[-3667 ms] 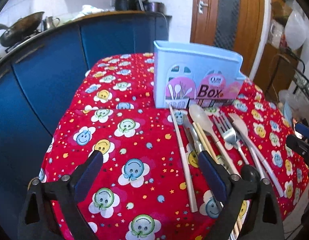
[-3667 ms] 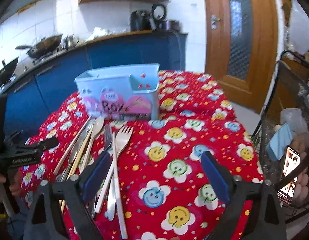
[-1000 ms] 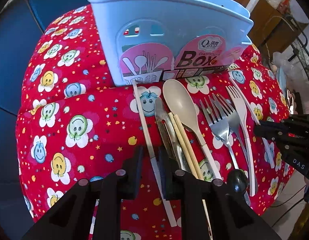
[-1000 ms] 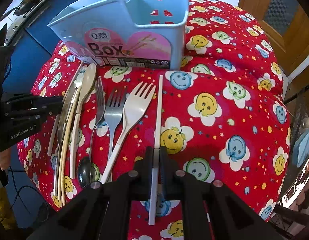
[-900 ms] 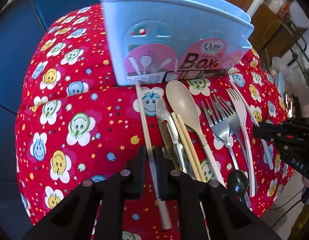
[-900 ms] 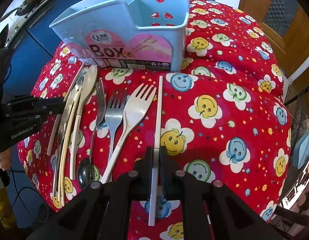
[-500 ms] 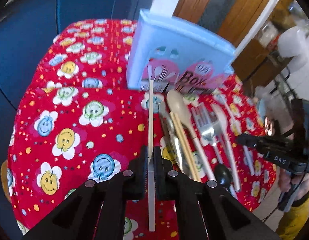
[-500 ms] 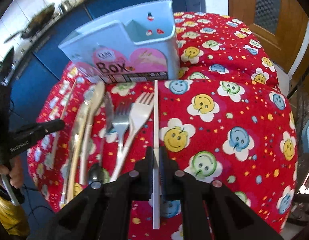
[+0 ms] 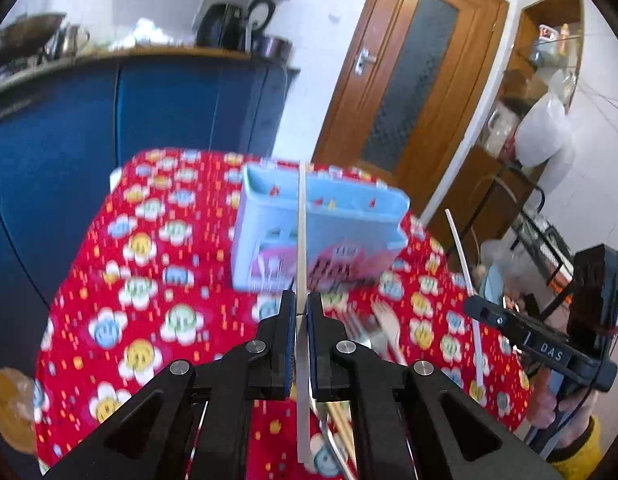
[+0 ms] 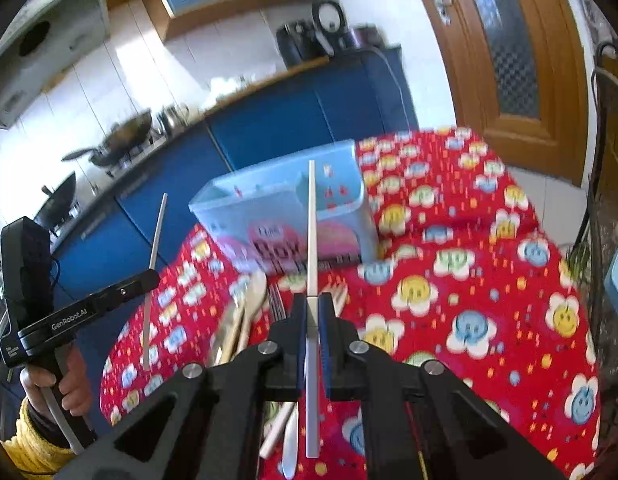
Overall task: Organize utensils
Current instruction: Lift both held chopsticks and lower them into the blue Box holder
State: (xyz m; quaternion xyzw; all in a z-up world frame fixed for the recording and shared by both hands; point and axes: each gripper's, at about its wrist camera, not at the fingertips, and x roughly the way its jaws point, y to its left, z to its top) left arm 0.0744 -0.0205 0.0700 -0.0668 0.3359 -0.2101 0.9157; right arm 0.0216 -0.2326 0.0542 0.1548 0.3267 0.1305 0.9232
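Kitchen with blue cabinets (image 9: 149, 112) and wooden door (image 9: 405, 76), surface under red smiley cloth (image 10: 489, 280), pale blue utensil box (image 9: 317, 236) on it, loose cutlery (image 10: 249, 312) before the box, left tool (image 9: 302, 312) clamped on one white chopstick (image 9: 301, 232), right tool (image 10: 313, 314) clamped on another chopstick (image 10: 311, 232), both raised above the cloth.

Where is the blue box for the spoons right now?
The blue utensil box stands on the red smiley tablecloth in the middle of the right wrist view, just behind the spoon and forks lying on the cloth.
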